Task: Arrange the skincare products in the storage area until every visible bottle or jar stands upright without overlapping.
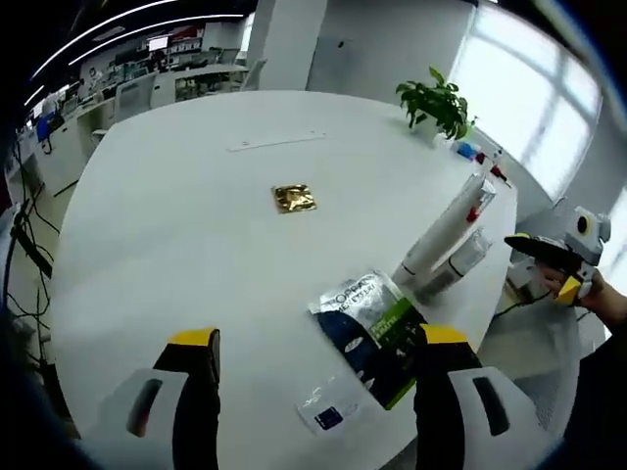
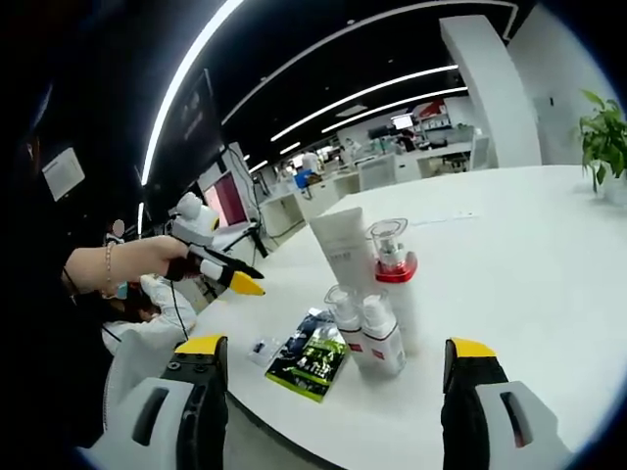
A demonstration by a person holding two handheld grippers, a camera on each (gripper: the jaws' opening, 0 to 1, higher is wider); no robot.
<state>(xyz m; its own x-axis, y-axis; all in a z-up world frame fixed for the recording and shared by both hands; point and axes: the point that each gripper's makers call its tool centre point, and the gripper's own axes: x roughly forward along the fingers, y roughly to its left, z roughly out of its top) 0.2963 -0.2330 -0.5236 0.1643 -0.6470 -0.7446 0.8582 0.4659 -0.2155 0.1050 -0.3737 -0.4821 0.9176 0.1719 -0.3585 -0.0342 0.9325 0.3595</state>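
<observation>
Both my hand-held grippers, left (image 1: 313, 367) and right (image 2: 333, 377), spread and empty; white plastic skincare bottles (image 2: 372, 294) clustered upright near desk (image 2: 529, 255) edge look light, slick—I'd grip mid-body.

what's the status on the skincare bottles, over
Both hand-held grippers open, empty: left, right. Bottles and tube clustered upright, touching. Sachet lies flat beside them.

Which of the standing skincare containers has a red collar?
The pump bottle with the clear cap: a red ring sits below its cap. The white tube beside it and the two small bottles in front have none.
</observation>
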